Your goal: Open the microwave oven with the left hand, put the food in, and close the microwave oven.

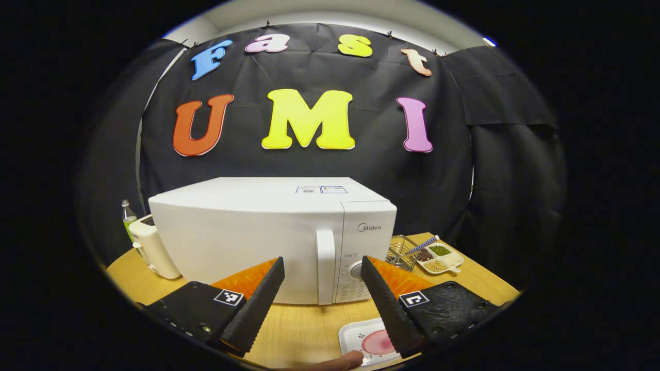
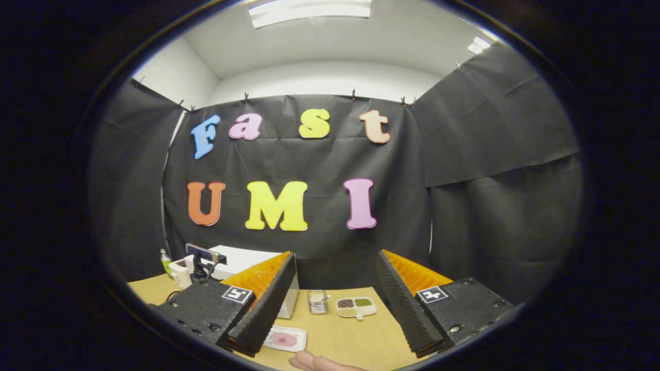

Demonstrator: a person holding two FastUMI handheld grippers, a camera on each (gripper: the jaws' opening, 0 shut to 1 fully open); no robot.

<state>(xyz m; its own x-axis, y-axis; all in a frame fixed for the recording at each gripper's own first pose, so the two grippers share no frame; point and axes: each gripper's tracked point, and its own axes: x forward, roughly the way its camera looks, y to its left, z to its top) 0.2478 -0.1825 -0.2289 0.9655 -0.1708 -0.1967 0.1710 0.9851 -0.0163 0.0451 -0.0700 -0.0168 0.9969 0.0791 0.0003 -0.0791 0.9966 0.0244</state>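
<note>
Here the left gripper [image 1: 322, 268] hangs with fingers wide apart, facing the shut microwave [image 1: 273, 237] at 12 o'clock, handle [image 1: 326, 265] between them. The food plate [image 1: 367, 340] lies on the table [image 1: 304, 330] at 5 o'clock. The right gripper [image 2: 335, 268] also gapes, plate [image 2: 285, 338] at 7 o'clock.

The microwave [image 1: 273, 237] stands mid-table [image 1: 304, 330], door shut. A toaster [image 1: 152, 247] sits at its left with a bottle [image 1: 128, 216] behind. Right of it stand a wire basket [image 1: 402, 251] and a compartment dish [image 1: 440, 257]. A plate [image 1: 363, 337] lies at the near edge.
</note>
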